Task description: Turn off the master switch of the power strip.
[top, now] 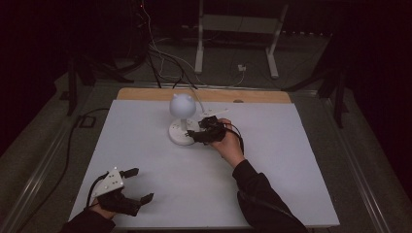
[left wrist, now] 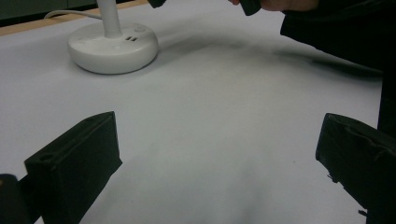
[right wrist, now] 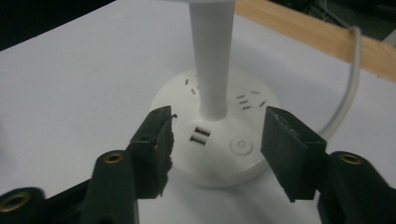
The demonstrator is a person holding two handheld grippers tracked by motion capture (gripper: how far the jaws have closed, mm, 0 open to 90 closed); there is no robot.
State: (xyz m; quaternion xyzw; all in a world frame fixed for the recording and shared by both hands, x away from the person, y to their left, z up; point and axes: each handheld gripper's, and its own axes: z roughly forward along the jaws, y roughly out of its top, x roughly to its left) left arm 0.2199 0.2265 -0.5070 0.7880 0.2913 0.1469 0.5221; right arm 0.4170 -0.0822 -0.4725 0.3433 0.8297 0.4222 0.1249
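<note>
item: white desk lamp (top: 182, 119), one piece. round globe head on a straight upright stem (right wrist: 211, 56), set on a flat round base (right wrist: 219, 140). stands upright on the white table sheet (top: 145, 145), toward the far middle of it in the high view. base top carries two small usb ports (right wrist: 199, 135), a round button (right wrist: 241, 145) just beside them, and groups of small slots around the stem. a white cable (right wrist: 348, 84) runs from the base across the sheet toward the wooden table edge (right wrist: 317, 35).

item: right gripper (top: 201, 136), black, held in the person's right hand (top: 229, 143), dark sleeve behind. sits just beside the lamp base on its near right side in the high view. in the right gripper view its two jaws stand apart, roughly half spread, one at each side of the front of the base with the usb ports and button between them. pads are not pressing on anything; nothing held. whether the jaw tips touch the base rim cannot be told.

item: left gripper (top: 138, 184), black, grey three-cornered plate on top, held in the left hand at the near left corner of the sheet, well apart from the lamp. jaws spread wide in the left gripper view, bare sheet between them, nothing held. lamp base shows far off at that view's upper left.
</note>
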